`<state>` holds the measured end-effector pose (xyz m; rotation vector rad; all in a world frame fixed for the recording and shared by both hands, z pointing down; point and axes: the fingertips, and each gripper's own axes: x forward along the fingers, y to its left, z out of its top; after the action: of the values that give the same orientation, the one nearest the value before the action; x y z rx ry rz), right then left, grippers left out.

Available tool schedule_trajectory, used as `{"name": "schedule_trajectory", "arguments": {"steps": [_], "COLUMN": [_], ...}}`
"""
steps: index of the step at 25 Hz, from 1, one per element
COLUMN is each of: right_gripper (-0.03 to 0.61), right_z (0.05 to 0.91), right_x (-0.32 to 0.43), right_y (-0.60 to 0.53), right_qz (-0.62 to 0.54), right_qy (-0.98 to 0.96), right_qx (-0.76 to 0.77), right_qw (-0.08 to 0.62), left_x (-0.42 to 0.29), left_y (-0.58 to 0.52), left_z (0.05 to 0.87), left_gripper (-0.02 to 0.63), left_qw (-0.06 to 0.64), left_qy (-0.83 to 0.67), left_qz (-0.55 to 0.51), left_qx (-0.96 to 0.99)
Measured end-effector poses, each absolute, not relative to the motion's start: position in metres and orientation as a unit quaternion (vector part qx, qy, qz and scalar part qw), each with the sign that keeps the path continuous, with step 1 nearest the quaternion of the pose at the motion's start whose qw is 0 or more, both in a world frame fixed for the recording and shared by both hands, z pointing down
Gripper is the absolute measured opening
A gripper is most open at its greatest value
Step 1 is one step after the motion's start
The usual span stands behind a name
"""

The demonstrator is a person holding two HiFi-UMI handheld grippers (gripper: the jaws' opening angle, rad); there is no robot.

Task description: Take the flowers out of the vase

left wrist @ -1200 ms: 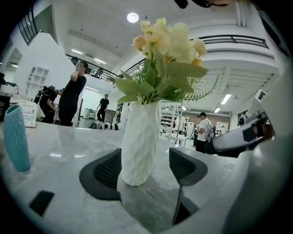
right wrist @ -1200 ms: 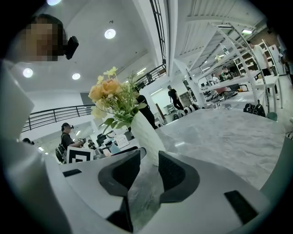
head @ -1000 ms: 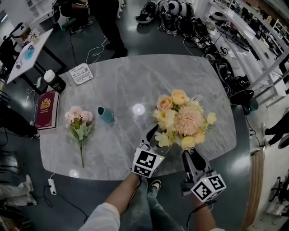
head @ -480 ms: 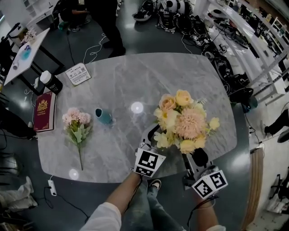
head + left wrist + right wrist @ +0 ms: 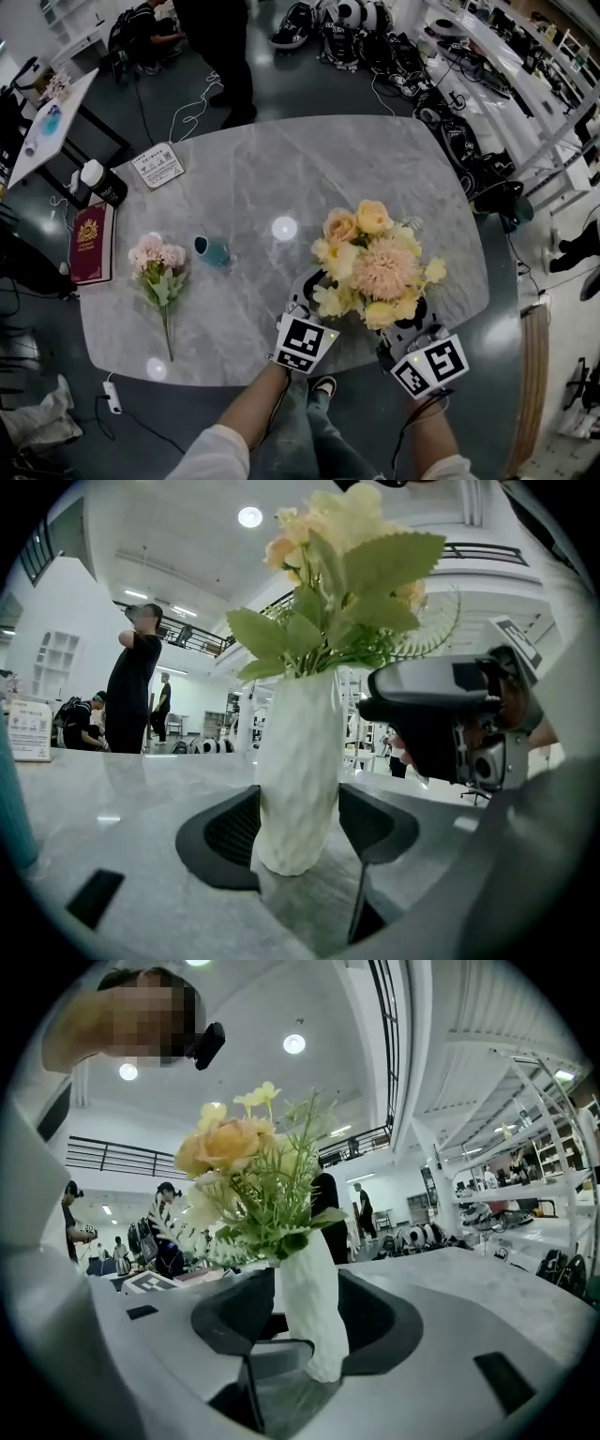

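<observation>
A yellow and peach bouquet stands in a white textured vase near the marble table's front edge. From above, the blooms hide the vase. My left gripper is shut on the vase's lower body, with a pad pressing each side. My right gripper reaches in from the right under the flowers. The vase stands between its jaws, which have just been opening and no longer squeeze it. In the head view the left gripper and right gripper flank the bouquet.
A pink flower bunch lies at the table's left, with a teal cup beside it. A red booklet, a black bottle and a card sit at the far left. A person stands beyond the table.
My right gripper has come in and up toward the vase, rolled, and spread its jaws. The left gripper and vase have stayed put.
</observation>
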<state>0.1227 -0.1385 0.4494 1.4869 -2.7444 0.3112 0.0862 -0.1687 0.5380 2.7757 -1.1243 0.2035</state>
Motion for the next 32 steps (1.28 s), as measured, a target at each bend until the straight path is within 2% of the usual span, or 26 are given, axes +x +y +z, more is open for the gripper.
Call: {"name": "schedule_trajectory", "arguments": {"steps": [32], "right_gripper": [0.184], "right_z": [0.416], "right_x": [0.113], "right_y": [-0.172], "right_qz": [-0.005], "right_qy": [-0.879], "right_qx": [0.474], "right_qw": [0.044], "left_x": [0.1], "left_y": [-0.171], "left_z": [0.537], "left_gripper": [0.259], "left_qw": [0.059], "left_qy": [-0.345], "left_qz": [0.101], "left_qx": [0.931]}}
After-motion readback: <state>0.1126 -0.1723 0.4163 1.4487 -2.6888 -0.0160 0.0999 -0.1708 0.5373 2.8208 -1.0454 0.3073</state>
